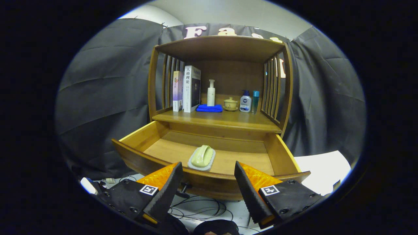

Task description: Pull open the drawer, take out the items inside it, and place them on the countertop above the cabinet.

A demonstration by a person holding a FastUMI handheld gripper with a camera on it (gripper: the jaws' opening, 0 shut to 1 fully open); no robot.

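The cabinet (218,49) and its open drawer (228,156) are warm wood with a smooth, satiny varnish. In the drawer lies a pale, glossy moulded item (202,156) (plastic, by its sheen) on a matt tray (192,164). At the worktop's back edge a blue cloth (209,108) looks soft and napped; the books (187,89) have glossy paper covers; the bottles (245,102) are smooth plastic.

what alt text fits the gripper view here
An open wooden drawer holds a pale green item on a tray, just beyond the open tool. Above, the countertop carries books, bottles, a blue cloth and a small lidded cup.
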